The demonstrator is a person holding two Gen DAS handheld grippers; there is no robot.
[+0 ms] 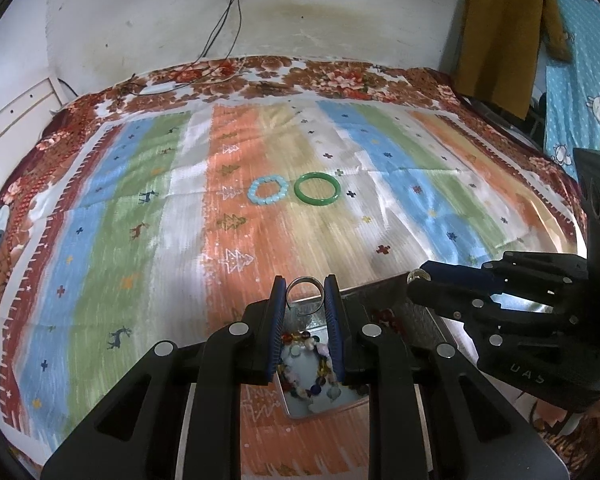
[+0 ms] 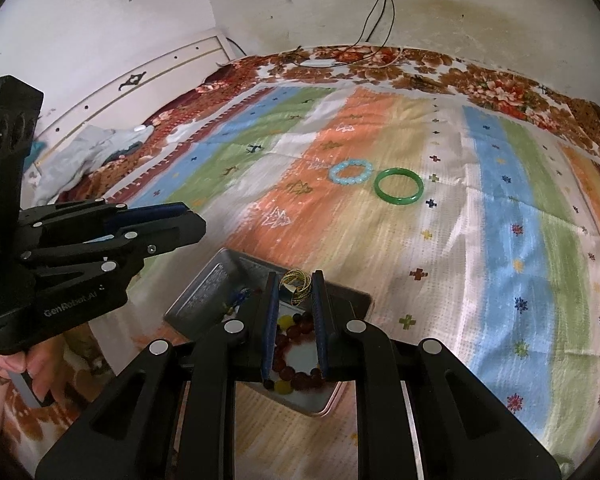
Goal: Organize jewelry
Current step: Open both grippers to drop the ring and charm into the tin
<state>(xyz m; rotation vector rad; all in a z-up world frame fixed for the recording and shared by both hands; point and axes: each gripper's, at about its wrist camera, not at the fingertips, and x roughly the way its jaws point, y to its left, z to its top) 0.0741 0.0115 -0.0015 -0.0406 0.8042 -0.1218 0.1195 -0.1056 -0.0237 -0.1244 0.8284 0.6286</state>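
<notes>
My left gripper (image 1: pixel 305 286) is shut on a silver open ring (image 1: pixel 304 282), held above a metal tray (image 1: pixel 324 408) that holds a multicoloured bead bracelet (image 1: pixel 312 372). My right gripper (image 2: pixel 296 282) is shut on a gold wire ring (image 2: pixel 298 285) above the same tray (image 2: pixel 204 300), over a red and yellow bead bracelet (image 2: pixel 296 360). A light blue bead bracelet (image 1: pixel 269 194) and a green bangle (image 1: pixel 317 193) lie side by side on the striped cloth, far ahead of both grippers. They also show in the right wrist view: the blue bracelet (image 2: pixel 351 172) and the bangle (image 2: pixel 399 185).
The striped cloth (image 1: pixel 140 240) covers a bed with a floral blanket (image 1: pixel 300 76) against a white wall. Cables (image 1: pixel 220 36) hang from a wall socket. A white headboard (image 2: pixel 140 88) and crumpled clothes (image 2: pixel 80 156) are at the left. A brown coat (image 1: pixel 504 28) hangs at the right.
</notes>
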